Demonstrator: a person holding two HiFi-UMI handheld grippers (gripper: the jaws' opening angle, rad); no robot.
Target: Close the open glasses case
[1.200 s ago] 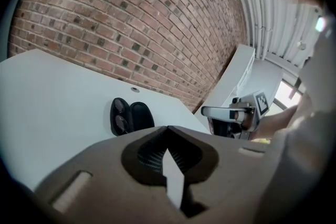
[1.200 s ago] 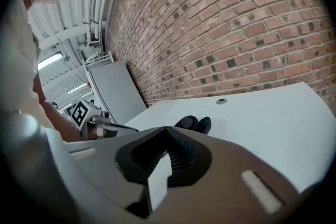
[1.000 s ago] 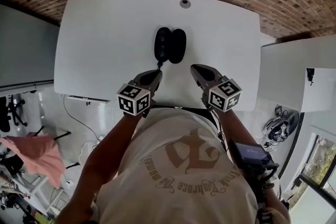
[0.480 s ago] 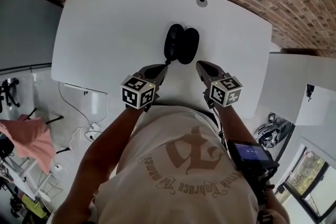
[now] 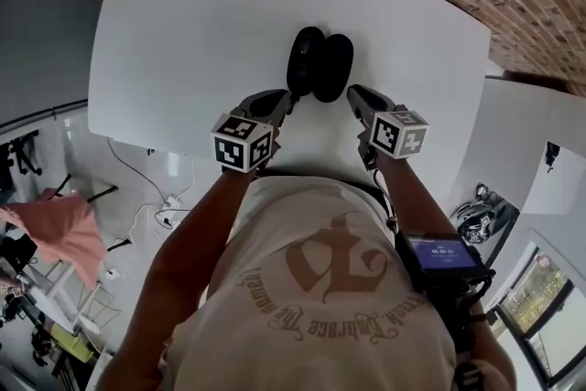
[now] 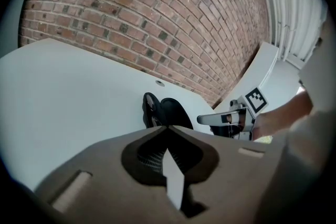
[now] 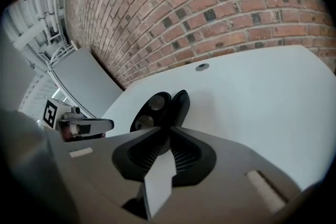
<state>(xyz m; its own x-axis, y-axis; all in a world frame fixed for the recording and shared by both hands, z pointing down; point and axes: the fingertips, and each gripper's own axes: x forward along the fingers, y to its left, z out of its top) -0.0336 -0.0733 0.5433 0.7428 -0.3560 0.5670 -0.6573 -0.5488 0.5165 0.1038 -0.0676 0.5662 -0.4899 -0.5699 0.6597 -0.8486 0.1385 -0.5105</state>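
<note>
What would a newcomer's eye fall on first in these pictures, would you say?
First, the black glasses case, lying open in the middle of the white table before a brick wall. Then the left gripper and right gripper, both aimed at it from the near edge; the right gripper's jaws are opening, with nothing between them.

1 glasses case (image 5: 319, 67), 2 tools (image 5: 286, 98) (image 5: 352, 92), 1 table (image 5: 183, 32).

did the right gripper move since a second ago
Yes, toward the glasses case: the right gripper now sits beside its near end, not short of it. Its jaws are opening, nothing between them.
</note>
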